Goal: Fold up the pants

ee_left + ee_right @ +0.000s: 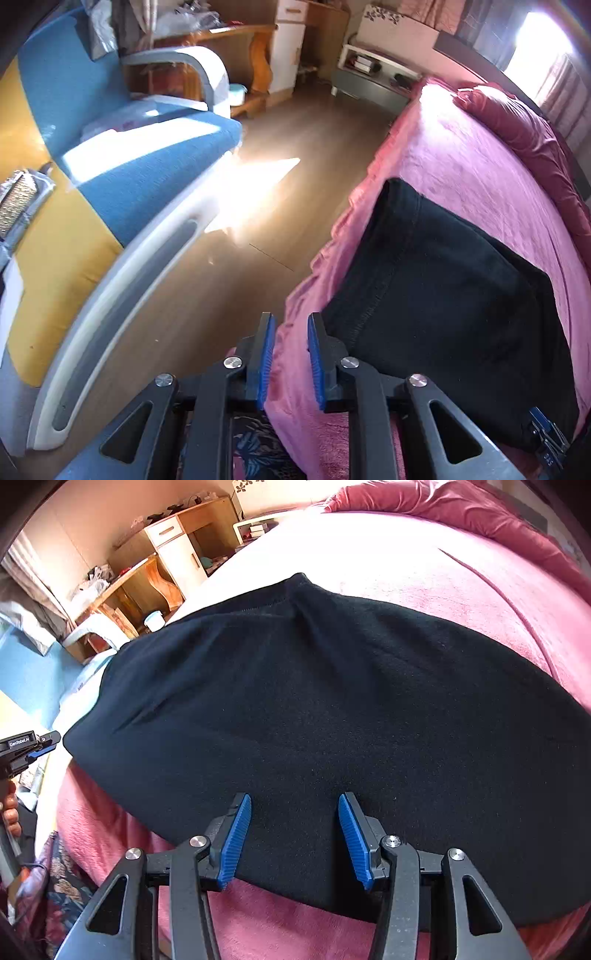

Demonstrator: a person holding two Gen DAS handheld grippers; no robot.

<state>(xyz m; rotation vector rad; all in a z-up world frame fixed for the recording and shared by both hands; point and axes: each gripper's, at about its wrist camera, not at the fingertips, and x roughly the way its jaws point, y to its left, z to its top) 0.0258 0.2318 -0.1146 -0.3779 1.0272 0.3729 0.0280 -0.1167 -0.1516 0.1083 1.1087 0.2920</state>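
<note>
The black pants (332, 720) are lying as a compact folded block on the pink bedspread (461, 602), filling the middle of the right wrist view and sitting at the right of the left wrist view, near the bed's edge. The right gripper (294, 840) is hovering over the near edge of the cloth with its jaws spread wide, pinching nothing. The left gripper (290, 360) is hanging at the bottom centre of its frame, over the bedspread's edge just beside the pants, its jaws parted by a narrow gap and empty. Judging by the tidy shape, the folding is looking near its end; the next move is probably calling for either a final fold, gripping the near edge with both grippers, or a smoothing pass.
</note>
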